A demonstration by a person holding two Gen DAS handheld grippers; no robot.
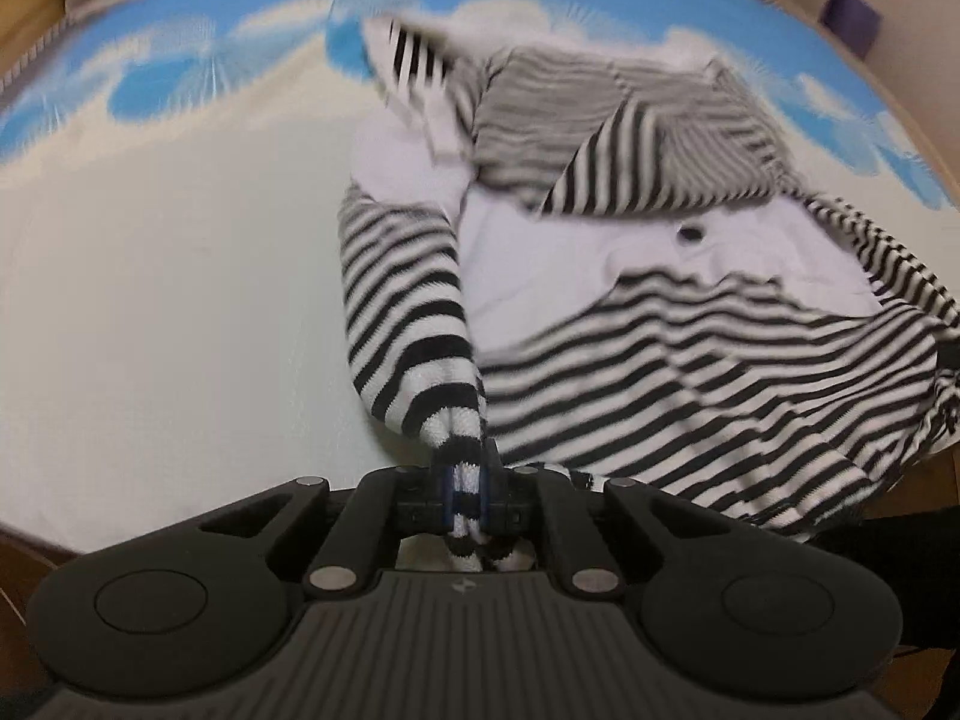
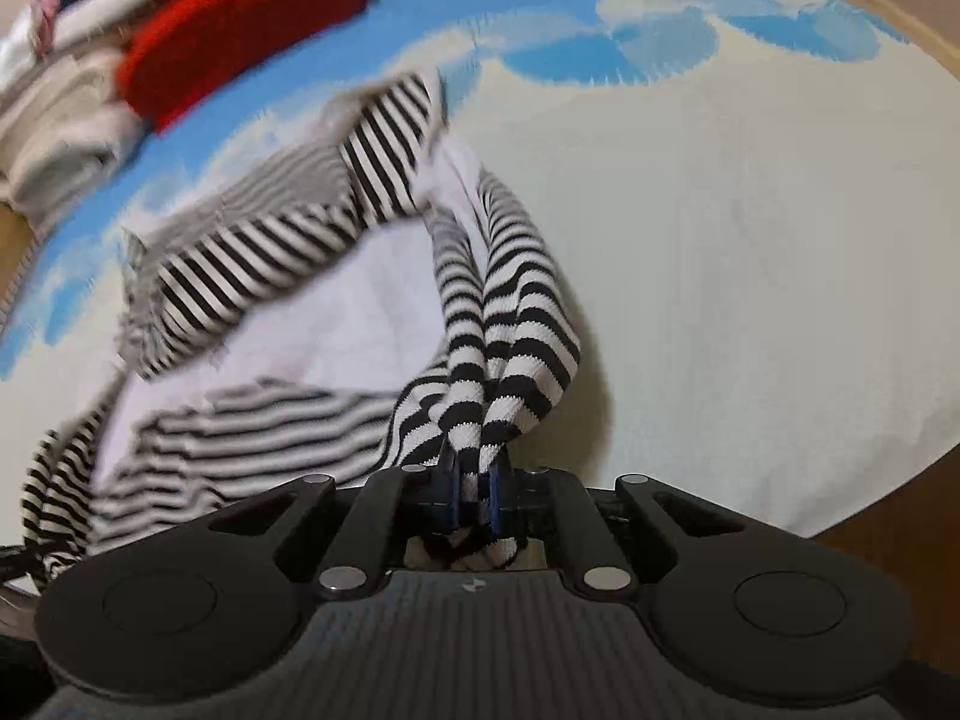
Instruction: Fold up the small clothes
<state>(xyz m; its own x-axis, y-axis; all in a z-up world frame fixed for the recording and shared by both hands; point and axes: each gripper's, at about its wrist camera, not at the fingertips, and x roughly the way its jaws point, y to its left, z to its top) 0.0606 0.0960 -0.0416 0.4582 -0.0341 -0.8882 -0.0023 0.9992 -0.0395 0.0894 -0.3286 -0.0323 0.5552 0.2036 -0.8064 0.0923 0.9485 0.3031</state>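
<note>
Each gripper, left [image 1: 467, 480] and right [image 2: 474, 486], is clamped on the striped garment [image 1: 690, 324], whose length stretches away across the surface [image 1: 180, 300].

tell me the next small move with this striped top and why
Probably carry both pinched ends forward over the body to fold it. The left gripper and right gripper are each shut on a bunched end of the striped top, whose upper part still lies rumpled on the cloud-print cloth.

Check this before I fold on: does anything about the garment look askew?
Yes. The striped garment lies rumpled, its far part folded over showing the paler inside, and its edges are bunched in the left gripper and right gripper.
</note>
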